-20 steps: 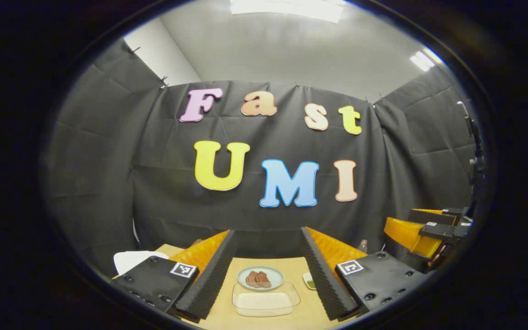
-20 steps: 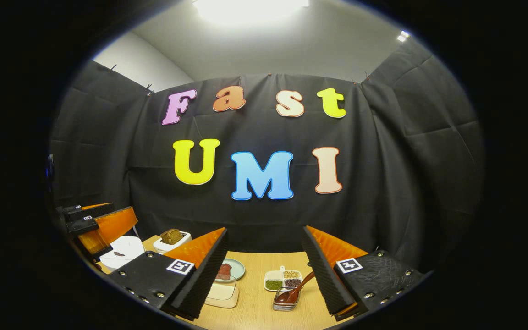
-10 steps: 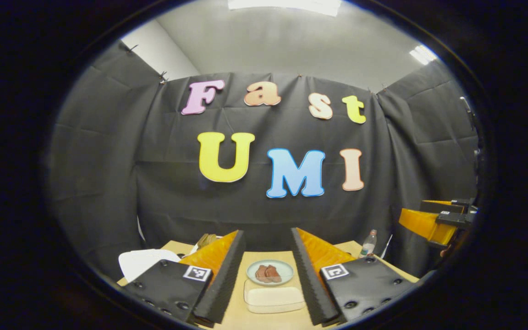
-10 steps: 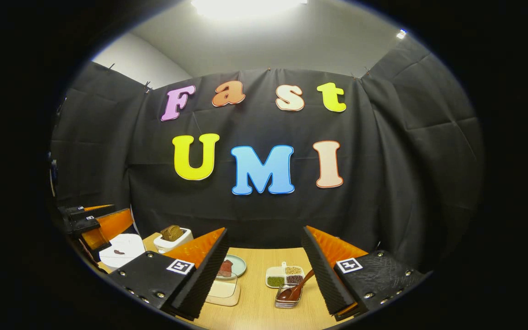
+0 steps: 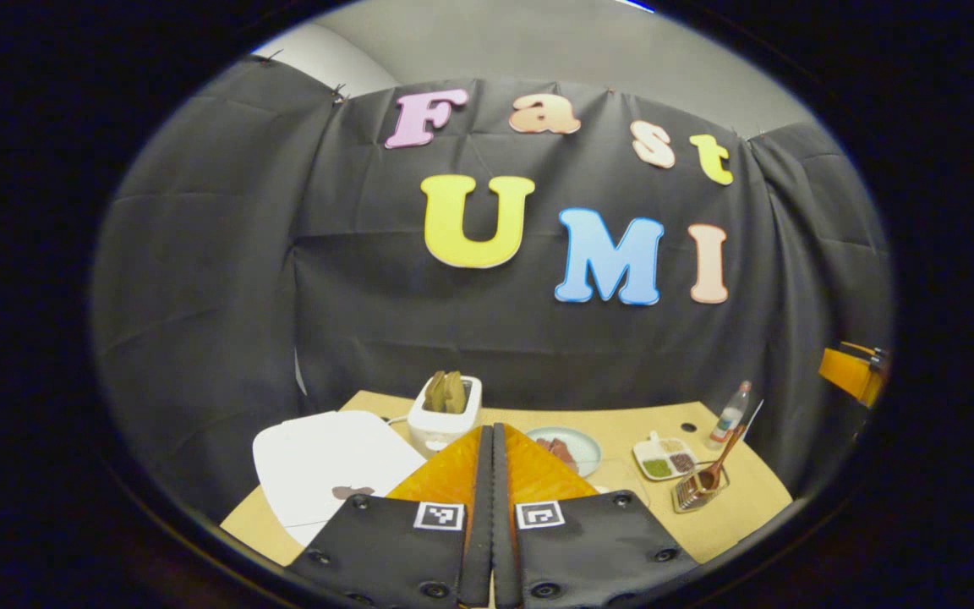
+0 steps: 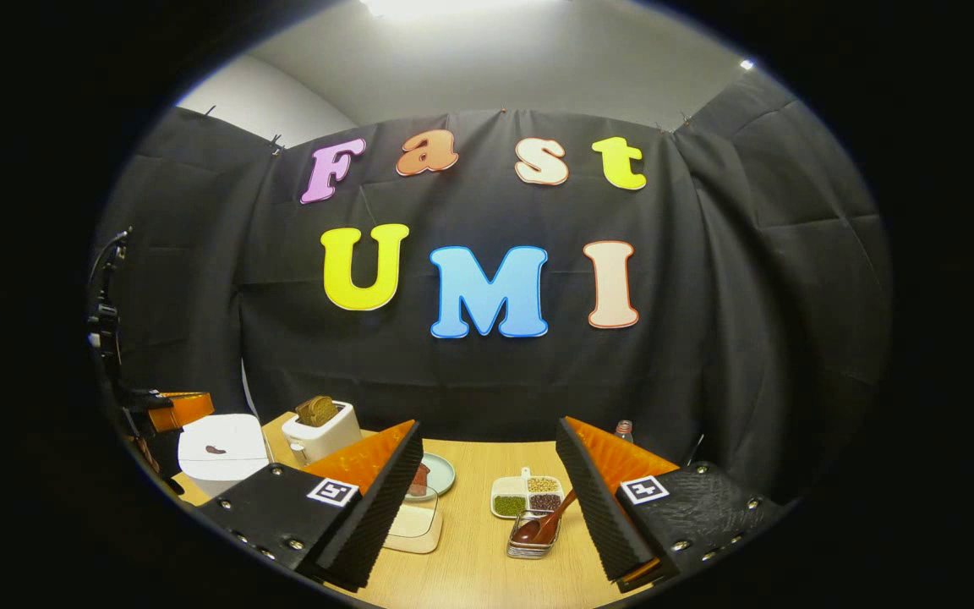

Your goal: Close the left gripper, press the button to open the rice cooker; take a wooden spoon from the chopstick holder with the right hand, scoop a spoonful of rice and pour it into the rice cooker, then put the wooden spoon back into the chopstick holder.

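Fingers of left gripper (image 5: 492,474) pressed together; right gripper (image 6: 487,491) fingers apart. One rice cooker (image 5: 326,461), one wooden spoon (image 6: 548,523), holder partly hidden.

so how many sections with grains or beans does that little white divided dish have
4 in the small white divided dish: green at front left, dark at front right, two pale ones behind. The brown wooden spoon partly covers the front right.

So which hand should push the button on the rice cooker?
Probably the left. Its fingers are already pressed together, and the white rice cooker sits just ahead on its side. The right gripper is open and faces the wooden spoon.
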A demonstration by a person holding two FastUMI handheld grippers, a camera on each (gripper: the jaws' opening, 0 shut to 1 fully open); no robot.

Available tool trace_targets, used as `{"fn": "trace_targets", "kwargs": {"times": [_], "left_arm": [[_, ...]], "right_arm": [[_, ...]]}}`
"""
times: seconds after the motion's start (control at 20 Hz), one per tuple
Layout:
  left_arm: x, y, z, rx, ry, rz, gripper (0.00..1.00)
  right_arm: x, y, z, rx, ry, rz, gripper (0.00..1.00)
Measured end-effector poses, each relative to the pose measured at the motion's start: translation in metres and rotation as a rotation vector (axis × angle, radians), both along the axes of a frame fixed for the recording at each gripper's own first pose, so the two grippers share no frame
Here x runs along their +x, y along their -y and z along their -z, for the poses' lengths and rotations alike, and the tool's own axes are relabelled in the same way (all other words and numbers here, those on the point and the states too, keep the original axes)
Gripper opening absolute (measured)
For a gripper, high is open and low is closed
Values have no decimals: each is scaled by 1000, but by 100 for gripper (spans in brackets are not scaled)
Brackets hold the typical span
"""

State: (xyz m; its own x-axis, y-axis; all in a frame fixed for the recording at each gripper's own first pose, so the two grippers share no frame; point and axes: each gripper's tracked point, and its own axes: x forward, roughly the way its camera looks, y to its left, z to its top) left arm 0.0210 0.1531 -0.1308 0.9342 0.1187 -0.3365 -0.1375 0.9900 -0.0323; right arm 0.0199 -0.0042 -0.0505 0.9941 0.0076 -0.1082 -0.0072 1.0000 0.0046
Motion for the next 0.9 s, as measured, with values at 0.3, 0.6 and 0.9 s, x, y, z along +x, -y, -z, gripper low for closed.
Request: {"fn": "trace_targets", "kwargs": {"times": [0.3, 0.6, 0.9], "left_arm": [[-5, -78, 71, -99, -201, -109, 9], [-3, -118, 115, -90, -315, -156, 9], [4, -130, 140, -94, -365, -167, 9]], "right_arm": [[5, -2, 15, -1, -43, -3, 97], [6, -10, 29, -13, -78, -17, 97], [12, -8, 39, 16, -115, -1, 97]]}}
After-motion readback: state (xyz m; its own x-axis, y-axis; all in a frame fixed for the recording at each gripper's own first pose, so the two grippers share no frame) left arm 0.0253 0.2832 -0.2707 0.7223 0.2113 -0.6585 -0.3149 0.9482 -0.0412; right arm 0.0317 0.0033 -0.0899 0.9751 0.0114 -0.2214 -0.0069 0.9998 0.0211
